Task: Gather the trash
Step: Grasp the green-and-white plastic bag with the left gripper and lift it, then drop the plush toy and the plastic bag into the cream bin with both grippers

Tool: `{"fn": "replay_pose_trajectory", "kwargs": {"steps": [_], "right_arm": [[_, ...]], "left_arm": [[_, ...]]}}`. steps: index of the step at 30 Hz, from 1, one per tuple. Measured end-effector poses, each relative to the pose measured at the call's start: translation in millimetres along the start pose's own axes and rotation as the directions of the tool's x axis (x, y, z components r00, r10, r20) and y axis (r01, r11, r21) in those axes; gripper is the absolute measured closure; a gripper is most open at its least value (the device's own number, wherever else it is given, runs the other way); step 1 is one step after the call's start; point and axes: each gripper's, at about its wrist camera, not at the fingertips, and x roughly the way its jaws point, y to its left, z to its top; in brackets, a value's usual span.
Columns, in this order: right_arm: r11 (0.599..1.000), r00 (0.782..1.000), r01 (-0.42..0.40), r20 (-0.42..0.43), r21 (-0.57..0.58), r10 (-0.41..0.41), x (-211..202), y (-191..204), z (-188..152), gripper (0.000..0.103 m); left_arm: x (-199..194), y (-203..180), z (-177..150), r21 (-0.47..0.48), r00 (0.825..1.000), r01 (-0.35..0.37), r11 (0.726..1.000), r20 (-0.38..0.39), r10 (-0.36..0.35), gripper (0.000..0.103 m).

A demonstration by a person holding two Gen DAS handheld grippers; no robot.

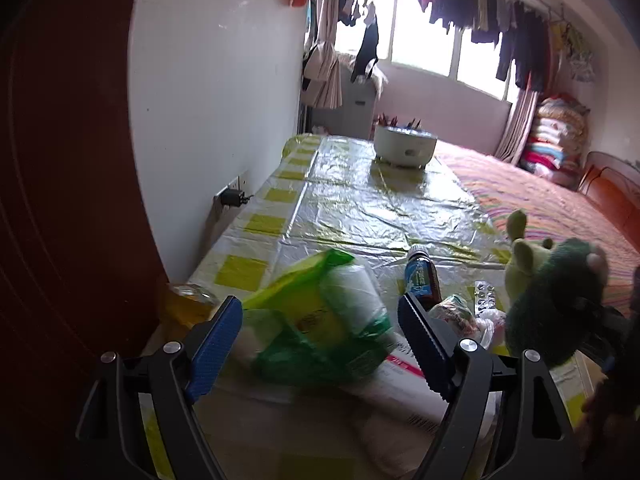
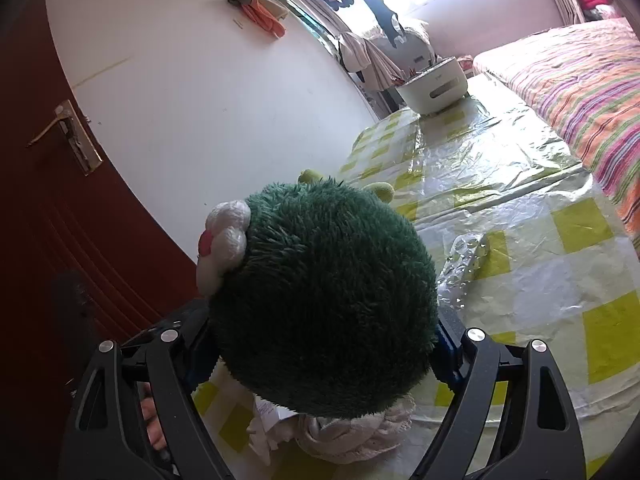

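Note:
My left gripper is open over the near end of the table, and a green plastic bag with a white roll inside lies between its blue pads, touching neither. To the right of it lie a brown bottle with a blue label, a crumpled wrapper and a foil blister pack. My right gripper is shut on a dark green plush toy, which fills the jaws and hides the fingertips. The plush toy also shows at the right of the left wrist view.
A plastic-covered checked table runs along the white wall, with a white appliance at its far end. A striped bed borders its right side and a dark red door stands at the left. White lacy cloth lies under the plush.

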Motion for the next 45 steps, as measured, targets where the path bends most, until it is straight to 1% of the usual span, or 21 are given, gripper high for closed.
{"fn": "replay_pose_trajectory", "kwargs": {"steps": [2, 5, 8, 9, 11, 13, 15, 16, 17, 18, 19, 21, 22, 23, 24, 26, 31, 33, 36, 40, 45], "right_arm": [[1.000, 1.000, 0.004, 0.003, -0.001, -0.004, -3, -3, 0, 0.021], [1.000, 1.000, 0.007, 0.011, -0.011, -0.007, -7, -8, 2, 0.021], [1.000, 1.000, 0.007, 0.025, -0.019, -0.006, -17, -11, 3, 0.021], [1.000, 1.000, 0.006, 0.028, -0.019, -0.005, -19, -12, 3, 0.021], [1.000, 0.999, 0.002, 0.034, -0.014, -0.002, -23, -13, 3, 0.021], [1.000, 0.999, 0.000, 0.037, -0.009, 0.001, -26, -16, 4, 0.021], [1.000, 0.999, 0.003, 0.043, -0.008, -0.003, -29, -18, 5, 0.021], [1.000, 0.999, 0.006, 0.047, -0.008, -0.005, -30, -19, 6, 0.021], [1.000, 0.999, 0.007, 0.052, -0.007, -0.006, -32, -21, 7, 0.021], [1.000, 0.998, 0.008, 0.058, -0.004, -0.008, -35, -22, 7, 0.021], [1.000, 0.998, 0.010, 0.066, 0.000, -0.010, -38, -23, 8, 0.021], [1.000, 0.997, 0.008, 0.078, 0.009, -0.009, -42, -25, 9, 0.021], [1.000, 0.996, 0.009, 0.086, 0.012, -0.010, -44, -26, 10, 0.021], [1.000, 0.996, 0.011, 0.092, 0.011, -0.012, -45, -26, 10, 0.021], [1.000, 0.995, 0.014, 0.096, 0.009, -0.015, -46, -26, 11, 0.021], [1.000, 0.994, 0.021, 0.106, 0.003, -0.021, -48, -26, 11, 0.021], [0.999, 0.991, 0.037, 0.126, -0.015, -0.035, -53, -24, 12, 0.021], [0.999, 0.990, 0.044, 0.136, -0.020, -0.041, -56, -23, 13, 0.021], [0.997, 0.986, 0.064, 0.153, -0.032, -0.059, -62, -23, 14, 0.021], [0.994, 0.980, 0.099, 0.175, -0.048, -0.089, -73, -26, 15, 0.021], [0.984, 0.963, 0.166, 0.223, -0.056, -0.150, -95, -35, 16, 0.021]], "left_arm": [[10, -13, 1, 0.018, 0.999, -0.020, 1.000, -0.039, 0.021, 0.025], [31, -26, 1, 0.041, 0.991, -0.084, 0.996, -0.096, 0.088, 0.025], [52, -28, 1, 0.031, 0.978, -0.138, 0.990, -0.156, 0.141, 0.025], [59, -27, 2, 0.022, 0.970, -0.169, 0.985, -0.172, 0.170, 0.025], [66, -26, 1, 0.011, 0.963, -0.200, 0.980, -0.184, 0.198, 0.025], [75, -26, 0, 0.026, 0.950, -0.241, 0.970, -0.198, 0.242, 0.025], [87, -25, -2, 0.048, 0.938, -0.261, 0.964, -0.224, 0.265, 0.026], [91, -24, -4, 0.052, 0.934, -0.264, 0.963, -0.235, 0.269, 0.028], [93, -22, -5, 0.053, 0.932, -0.269, 0.962, -0.239, 0.274, 0.040], [93, -22, -6, 0.059, 0.930, -0.278, 0.959, -0.234, 0.284, 0.049], [91, -22, -6, 0.058, 0.932, -0.278, 0.959, -0.225, 0.284, 0.052], [82, -21, -4, 0.038, 0.945, -0.261, 0.965, -0.195, 0.263, 0.068], [78, -22, -3, 0.028, 0.951, -0.250, 0.968, -0.183, 0.251, 0.070], [74, -23, -1, 0.020, 0.956, -0.243, 0.970, -0.165, 0.243, 0.075], [67, -25, 0, 0.017, 0.960, -0.244, 0.970, -0.135, 0.244, 0.080], [55, -31, 2, 0.029, 0.963, -0.260, 0.965, -0.065, 0.261, 0.083], [34, -49, 4, 0.063, 0.971, -0.239, 0.969, 0.049, 0.236, 0.085], [28, -59, 4, 0.086, 0.976, -0.211, 0.974, 0.080, 0.204, 0.085], [21, -73, 2, 0.116, 0.982, -0.167, 0.979, 0.107, 0.155, 0.085], [12, -89, -1, 0.143, 0.983, -0.128, 0.981, 0.152, 0.106, 0.085], [0, -108, -6, 0.164, 0.985, -0.059, 0.985, 0.171, 0.031, 0.085]]}}
